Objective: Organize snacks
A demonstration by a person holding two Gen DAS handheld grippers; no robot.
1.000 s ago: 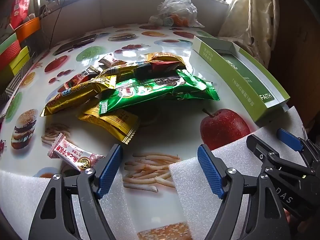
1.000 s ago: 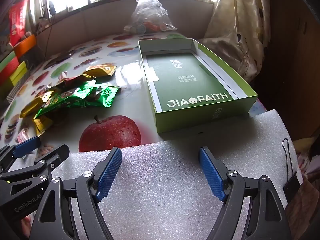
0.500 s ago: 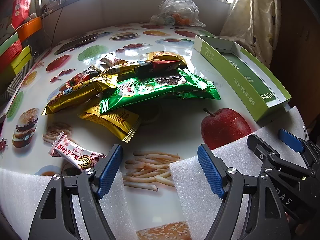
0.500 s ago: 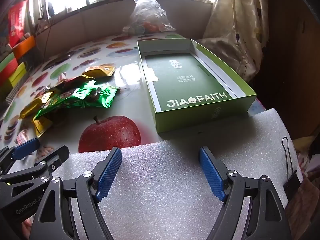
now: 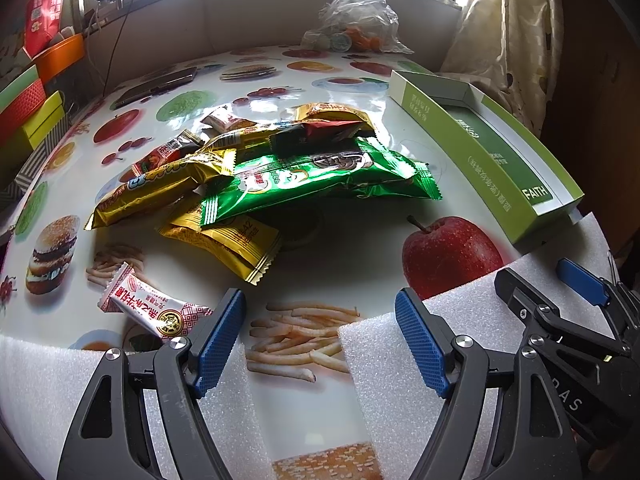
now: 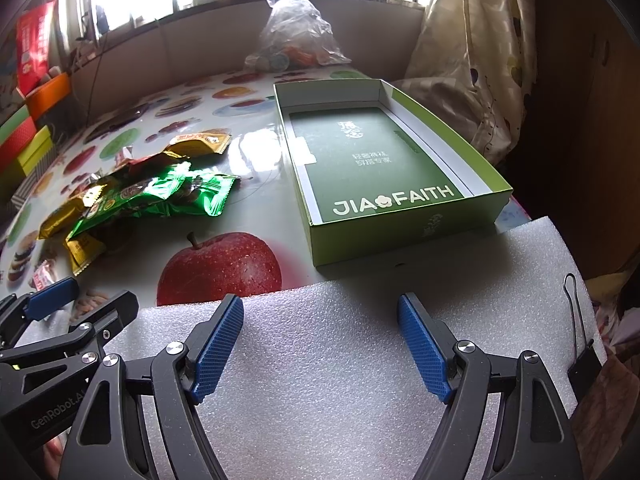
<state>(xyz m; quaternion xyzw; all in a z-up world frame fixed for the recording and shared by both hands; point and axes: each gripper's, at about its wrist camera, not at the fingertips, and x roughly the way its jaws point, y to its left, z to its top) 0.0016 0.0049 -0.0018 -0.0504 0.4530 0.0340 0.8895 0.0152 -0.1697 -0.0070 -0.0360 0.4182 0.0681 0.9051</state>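
Where my left gripper [image 5: 320, 336] blocks the view, the red-white candy [image 5: 154, 308] is partly hidden. Yellow packets [image 5: 228, 240] lie half-buried under the green packet [image 5: 320, 176]. Both my grippers' jaws gape wide, holding nothing; the right gripper [image 6: 320, 340] hovers over foam [image 6: 340, 360].

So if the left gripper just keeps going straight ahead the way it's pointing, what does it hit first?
Probably the yellow packet at the near edge of the snack pile. The open left gripper has only bare table directly ahead before that; the red-and-white candy lies just off to its left.
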